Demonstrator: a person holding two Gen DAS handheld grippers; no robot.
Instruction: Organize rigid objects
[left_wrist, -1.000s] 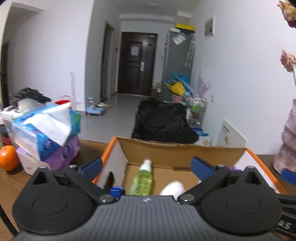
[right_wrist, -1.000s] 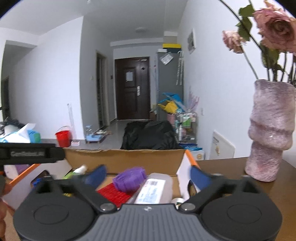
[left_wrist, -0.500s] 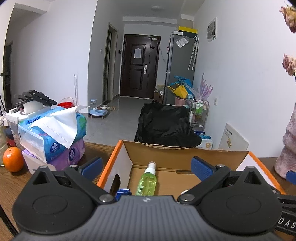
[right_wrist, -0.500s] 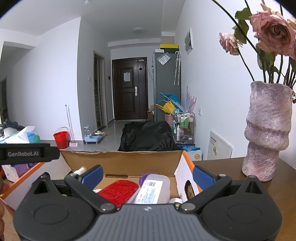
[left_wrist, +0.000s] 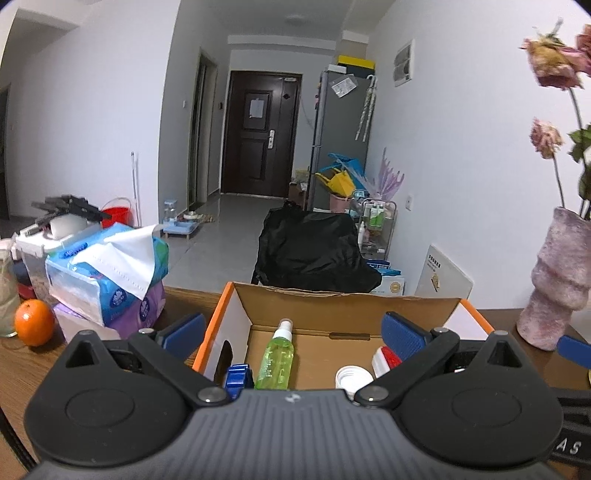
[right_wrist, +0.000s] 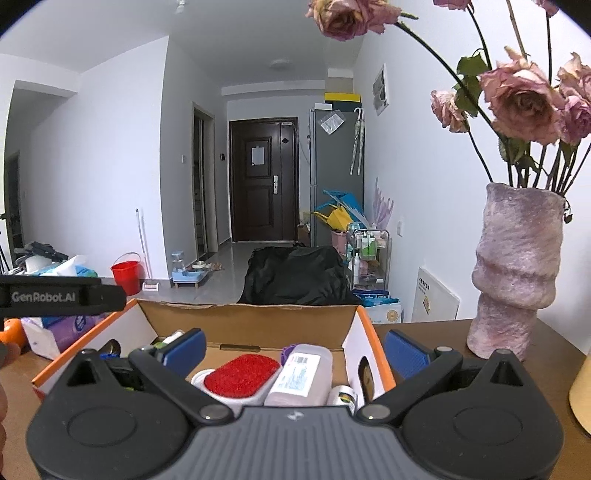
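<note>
An open cardboard box (left_wrist: 343, 301) with orange edges stands on the wooden table. In the left wrist view it holds a green spray bottle (left_wrist: 279, 356), a blue item (left_wrist: 238, 376), a white cap (left_wrist: 352, 376) and a red and white brush (left_wrist: 384, 360). My left gripper (left_wrist: 291, 332) hovers open over the box's near side, with nothing in it. The right wrist view shows the box (right_wrist: 240, 314) with the red brush (right_wrist: 240, 374), a pale labelled bottle (right_wrist: 299, 374), a purple thing (right_wrist: 286, 350) behind it and a small bottle (right_wrist: 343, 394). Above these my right gripper (right_wrist: 294, 349) stands open and empty.
Stacked tissue packs (left_wrist: 107, 273) and an orange (left_wrist: 34, 322) sit left of the box. A pink vase (right_wrist: 513, 273) with dried roses stands to its right. The left gripper's black body (right_wrist: 55, 295) crosses the right view's left edge. Beyond the table are a black bag and a hallway.
A purple thing that sat high between the right fingers now lies low in the box behind the bottle. Both grippers have drawn back and up from the box.
</note>
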